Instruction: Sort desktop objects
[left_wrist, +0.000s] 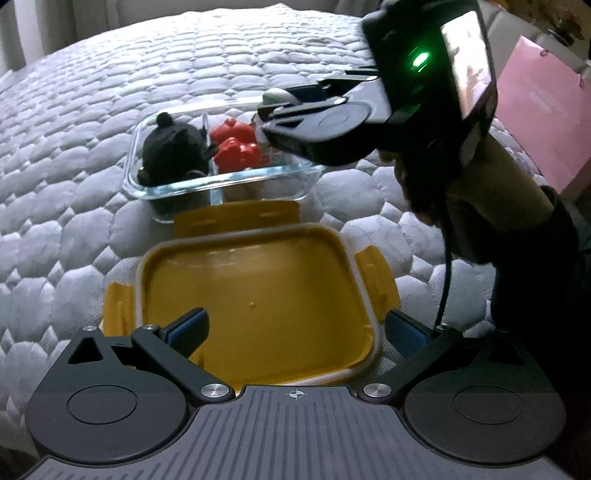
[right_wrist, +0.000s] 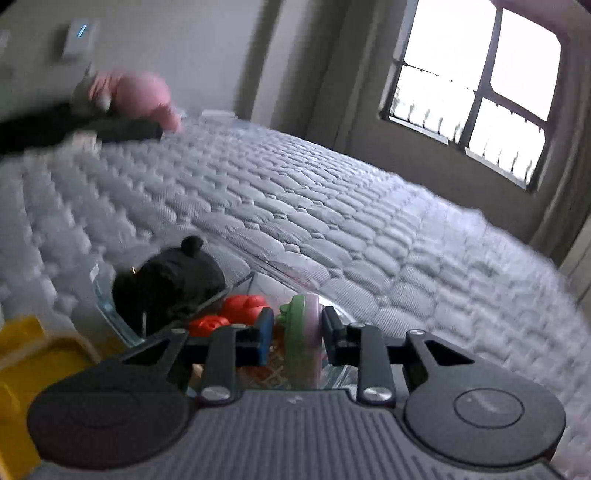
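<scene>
A glass divided container (left_wrist: 221, 184) sits on the quilted bed. Its left part holds a black plush toy (left_wrist: 171, 149); its middle part holds red toys (left_wrist: 236, 147). A yellow lid (left_wrist: 255, 295) lies in front of it. My left gripper (left_wrist: 295, 328) is open and empty just above the lid. My right gripper (right_wrist: 297, 332) is shut on a green and pink toy (right_wrist: 301, 332) and holds it over the container's right part, next to the red toys (right_wrist: 240, 310) and the black plush (right_wrist: 170, 284). The right gripper (left_wrist: 266, 110) also shows in the left wrist view.
The white quilted mattress (left_wrist: 110, 92) spreads all around. A pink bag (left_wrist: 539, 122) stands at the right. In the right wrist view, pink and dark things (right_wrist: 129, 99) lie at the bed's far end and a window (right_wrist: 472, 85) is behind.
</scene>
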